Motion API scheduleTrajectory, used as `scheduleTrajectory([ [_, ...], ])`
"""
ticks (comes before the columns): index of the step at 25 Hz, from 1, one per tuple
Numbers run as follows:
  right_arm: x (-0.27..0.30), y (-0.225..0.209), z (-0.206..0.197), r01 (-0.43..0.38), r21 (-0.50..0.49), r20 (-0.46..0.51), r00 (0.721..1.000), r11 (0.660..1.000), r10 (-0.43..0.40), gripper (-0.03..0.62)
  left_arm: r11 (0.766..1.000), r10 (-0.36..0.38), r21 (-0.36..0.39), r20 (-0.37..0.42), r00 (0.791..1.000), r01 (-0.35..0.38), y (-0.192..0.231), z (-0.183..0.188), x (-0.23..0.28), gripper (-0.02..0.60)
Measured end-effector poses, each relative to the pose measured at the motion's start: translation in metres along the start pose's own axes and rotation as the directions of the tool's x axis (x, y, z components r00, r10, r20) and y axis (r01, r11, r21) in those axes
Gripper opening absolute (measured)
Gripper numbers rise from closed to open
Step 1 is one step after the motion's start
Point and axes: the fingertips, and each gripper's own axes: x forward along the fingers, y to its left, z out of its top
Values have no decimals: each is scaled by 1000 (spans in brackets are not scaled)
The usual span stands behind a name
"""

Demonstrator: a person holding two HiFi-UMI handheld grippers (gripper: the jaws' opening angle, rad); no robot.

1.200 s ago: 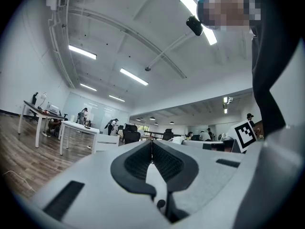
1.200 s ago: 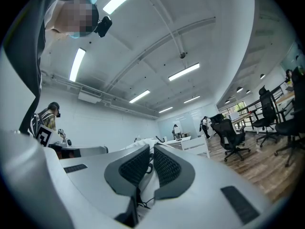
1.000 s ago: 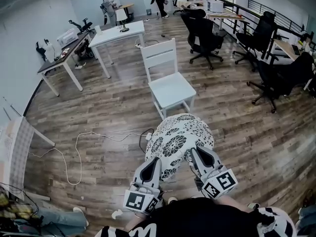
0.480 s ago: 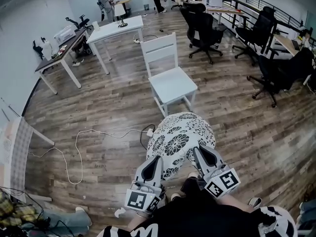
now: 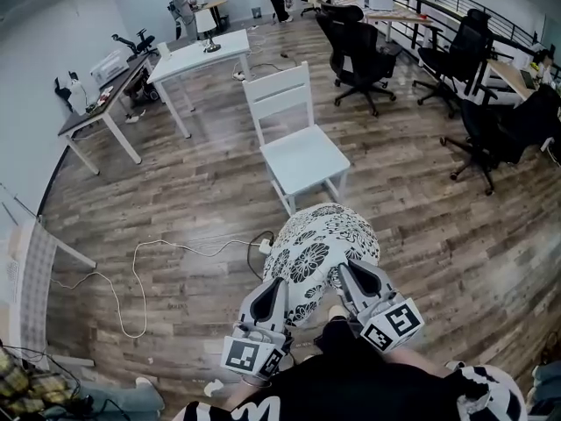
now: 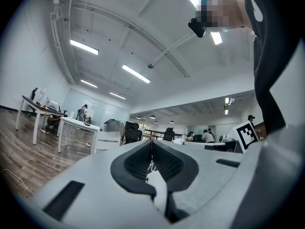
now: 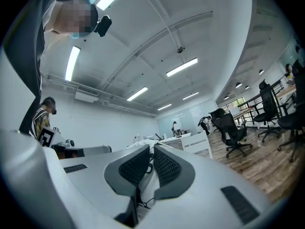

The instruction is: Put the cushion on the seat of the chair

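The left tongs (image 5: 277,289) and the right tongs (image 5: 344,276) each grip the near edge of the cushion (image 5: 320,239), one at either side, and hold it in the air in front of the person. The cushion is round and puffy, white with a black flower print, and it bulges forward from the tips of both tongs. In the left gripper view the left tongs (image 6: 152,160) are closed, with a fold of the cushion (image 6: 153,178) pinched between the ribbed pads. In the right gripper view the right tongs (image 7: 150,162) are closed in the same way on another fold of the cushion (image 7: 147,175).

The chair (image 5: 304,154), white with a slatted back, stands on the wood floor (image 5: 202,200) straight ahead of the tongs, just beyond the cushion's far edge. Its seat is turned toward the tongs and its back is on the far side. The cushion hangs short of the seat, not on it.

A white cable (image 5: 131,274) loops over the floor out to the left of the left tongs. Farther ahead, left of the chair, a white bench (image 5: 188,60) carries a small lamp (image 5: 207,26), and a dark-topped bench (image 5: 96,103) stands by the wall. Ahead and to the right of the right tongs are black office chairs (image 5: 359,55).
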Motion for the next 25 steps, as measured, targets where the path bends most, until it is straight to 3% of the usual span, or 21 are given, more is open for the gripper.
scheduleTrajectory([
  [9, 57, -66, 18, -24, 0, 1, 1000, 1000, 24, 34, 1000, 17, 4, 9, 1000, -17, 24, 4, 81, 6],
  [14, 76, -101, 25, -26, 12, -6, 1000, 1000, 26, 34, 1000, 13, -23, 53, 998, -12, 25, 16, 122, 6],
  [25, 98, -162, 35, -44, 24, -2, 999, 999, 44, 34, 999, 49, 2, 39, 998, -49, 25, 4, 177, 6],
])
